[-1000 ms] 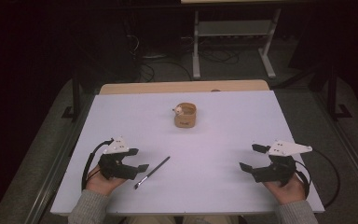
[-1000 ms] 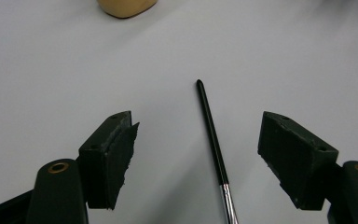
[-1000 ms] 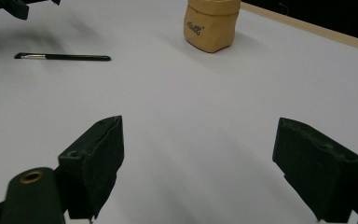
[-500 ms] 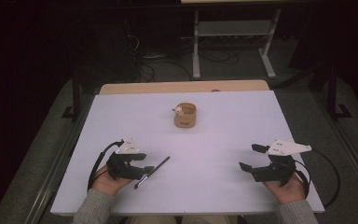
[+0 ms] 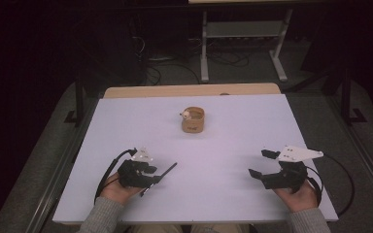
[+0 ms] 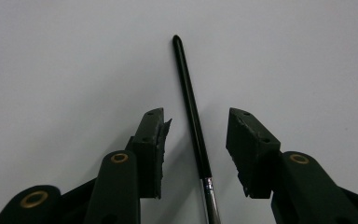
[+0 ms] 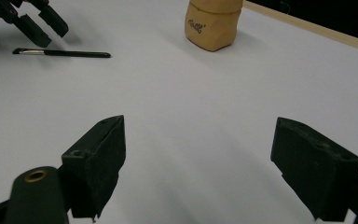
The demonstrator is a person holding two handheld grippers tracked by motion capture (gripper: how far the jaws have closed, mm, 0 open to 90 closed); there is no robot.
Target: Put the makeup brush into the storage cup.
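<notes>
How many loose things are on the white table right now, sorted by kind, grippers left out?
Brushes: 1, a black-handled brush lying flat between the open jaws of the left gripper, not yet pinched.
Holders: 1, a tan cup-like holder standing near the table's far middle, with something small and pale at its rim.
Total: 2 things on the table.

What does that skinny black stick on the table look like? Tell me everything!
The stick is a thin paintbrush with a glossy black handle that ends in a rounded tip, joined to a silvery metal collar. It lies flat on the white table. The left gripper straddles it; its jaws have just been closing, with gaps either side, not yet touching.
</notes>
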